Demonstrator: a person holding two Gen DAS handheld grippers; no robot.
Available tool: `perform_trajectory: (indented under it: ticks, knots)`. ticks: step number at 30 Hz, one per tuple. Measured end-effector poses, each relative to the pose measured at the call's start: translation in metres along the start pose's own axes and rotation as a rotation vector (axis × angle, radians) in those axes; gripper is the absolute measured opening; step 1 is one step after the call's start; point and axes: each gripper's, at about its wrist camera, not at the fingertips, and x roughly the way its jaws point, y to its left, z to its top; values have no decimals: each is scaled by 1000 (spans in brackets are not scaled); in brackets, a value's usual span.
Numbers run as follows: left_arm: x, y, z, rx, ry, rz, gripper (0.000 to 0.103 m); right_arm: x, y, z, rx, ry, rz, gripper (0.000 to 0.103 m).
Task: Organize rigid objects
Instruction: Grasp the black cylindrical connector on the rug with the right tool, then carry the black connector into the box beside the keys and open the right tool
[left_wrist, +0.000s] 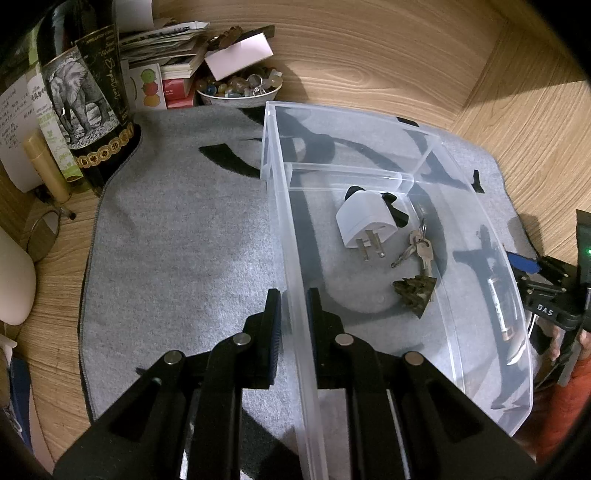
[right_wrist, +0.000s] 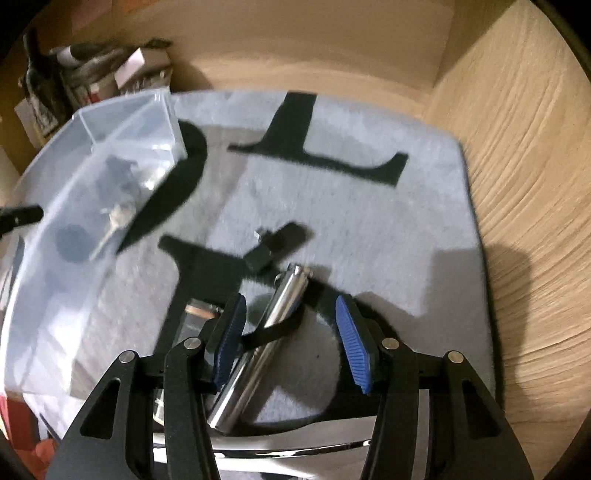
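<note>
A clear plastic box (left_wrist: 476, 206) stands on a grey mat (left_wrist: 177, 236). Inside lie a white plug adapter (left_wrist: 364, 219), a bunch of keys (left_wrist: 417, 247) and a small bronze figure (left_wrist: 415, 291). My left gripper (left_wrist: 293, 321) is shut on the box's near wall. A battery (left_wrist: 498, 306) shows through the box's right wall. In the right wrist view the box (right_wrist: 48, 266) is at the left. My right gripper (right_wrist: 291, 325) is open over a shiny metal cylinder (right_wrist: 266, 339) with a black strap, lying on the mat (right_wrist: 369, 229). A small black object (right_wrist: 266, 247) lies just beyond it.
At the back left stand a dark bottle with an elephant label (left_wrist: 85, 99), stacked papers and boxes (left_wrist: 170, 48) and a bowl of beads (left_wrist: 240, 86). Wooden walls (right_wrist: 517, 147) close in the back and right. The right gripper shows at the left wrist view's right edge (left_wrist: 550, 291).
</note>
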Motion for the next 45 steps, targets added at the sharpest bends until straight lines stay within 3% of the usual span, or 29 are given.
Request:
perform_trajectory:
  ticks: [10,22,33,39,45]
  knots:
    - [0,1,-1,1,-1,-1,11,0,7,2,-1,-46,47,15]
    - [0,1,-1,1,-1,-2,11,-49,5,21,62,-253,43,15]
    - [-1,1,-1,1,-1,-2,11,-106,46,54,-25,-448,125,15]
    - [-1,2,-1,1,-1,-3,11,-113,87,67,-121,-481,178,15]
    - [-1,2,-1,0,-2,-3,11,-90,119,77,-190,-425,202,15]
